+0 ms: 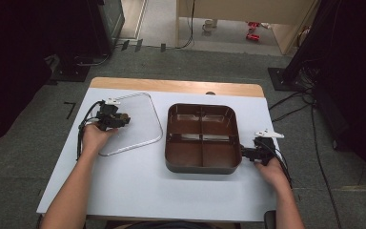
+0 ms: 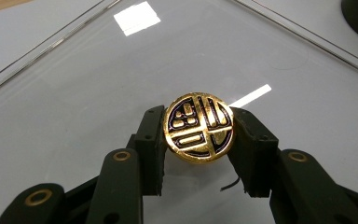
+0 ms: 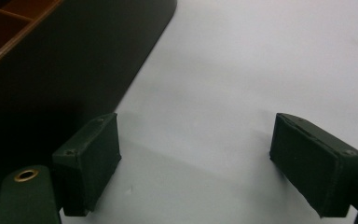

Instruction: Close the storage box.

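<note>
a gold knob (image 2: 199, 127) with black line pattern, a brown tray (image 1: 203, 138), a clear lid (image 1: 132, 123), a white table (image 1: 138, 181).

Clear lid (image 1: 134, 121) flat beside empty four-compartment brown tray (image 1: 202, 164), its gold knob (image 2: 199, 126) upward.

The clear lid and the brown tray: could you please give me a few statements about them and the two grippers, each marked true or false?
1. The left gripper is shut on the gold knob of the clear lid. True.
2. The lid sits on top of the brown tray. False: it lies flat on the table, to the left of the tray.
3. The tray is divided into four compartments. True.
4. The right gripper grips the tray's rim. False: its jaws stand wide apart over the bare table beside the tray's outer wall, holding nothing.
5. The compartments hold food. False: in the high view they look empty.
</note>
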Tool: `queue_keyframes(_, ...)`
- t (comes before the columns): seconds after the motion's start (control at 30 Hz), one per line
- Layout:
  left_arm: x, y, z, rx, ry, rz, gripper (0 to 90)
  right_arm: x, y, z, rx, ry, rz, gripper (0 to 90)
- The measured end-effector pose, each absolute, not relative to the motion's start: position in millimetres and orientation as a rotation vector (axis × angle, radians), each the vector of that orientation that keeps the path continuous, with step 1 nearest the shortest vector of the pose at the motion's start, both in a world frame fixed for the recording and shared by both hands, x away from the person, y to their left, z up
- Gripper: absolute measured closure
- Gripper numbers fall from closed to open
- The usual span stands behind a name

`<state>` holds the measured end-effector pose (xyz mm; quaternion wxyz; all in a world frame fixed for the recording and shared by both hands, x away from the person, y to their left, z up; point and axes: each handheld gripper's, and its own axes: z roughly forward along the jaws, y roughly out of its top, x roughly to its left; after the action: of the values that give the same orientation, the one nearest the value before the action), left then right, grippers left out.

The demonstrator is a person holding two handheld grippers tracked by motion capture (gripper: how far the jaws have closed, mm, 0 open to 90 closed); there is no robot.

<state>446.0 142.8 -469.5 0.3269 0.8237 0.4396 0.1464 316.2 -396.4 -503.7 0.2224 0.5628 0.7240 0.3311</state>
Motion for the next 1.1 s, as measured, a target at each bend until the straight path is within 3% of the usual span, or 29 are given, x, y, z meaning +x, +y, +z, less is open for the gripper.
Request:
queue_keyframes(0.73, 424, 145, -405, 2.092, 1.1, 0.328, 59.3, 316, -396, -504, 1.554, 2.0, 0.915, 15.5)
queue_keyframes(1.1, 409, 123, -371, 2.082, 1.021, 0.3, 59.3, 316, -397, -504, 1.553, 2.001, 0.914, 15.5)
